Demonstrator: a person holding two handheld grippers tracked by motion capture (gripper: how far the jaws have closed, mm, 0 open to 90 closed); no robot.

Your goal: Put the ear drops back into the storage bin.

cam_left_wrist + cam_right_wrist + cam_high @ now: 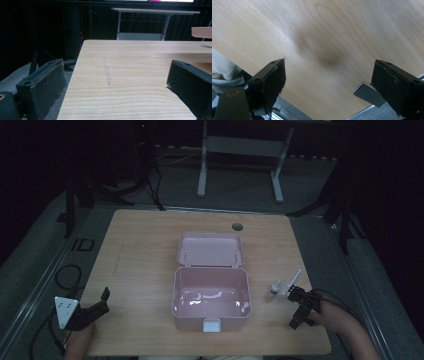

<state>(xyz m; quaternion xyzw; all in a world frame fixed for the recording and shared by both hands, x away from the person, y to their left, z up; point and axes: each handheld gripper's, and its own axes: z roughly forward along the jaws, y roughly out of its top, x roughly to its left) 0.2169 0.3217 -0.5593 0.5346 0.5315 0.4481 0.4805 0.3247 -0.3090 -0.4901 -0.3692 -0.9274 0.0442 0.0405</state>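
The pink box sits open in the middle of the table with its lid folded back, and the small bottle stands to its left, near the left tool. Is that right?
Not quite. The small bottle stands to the right of the pink box, near the right tool, as the high view shows. The rest holds: the box sits open mid-table with its lid folded back.

Open pink box (210, 290) blocks mid-table; wood either side lies free.

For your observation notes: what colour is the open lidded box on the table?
Pale pink; the box shows best in the high view.
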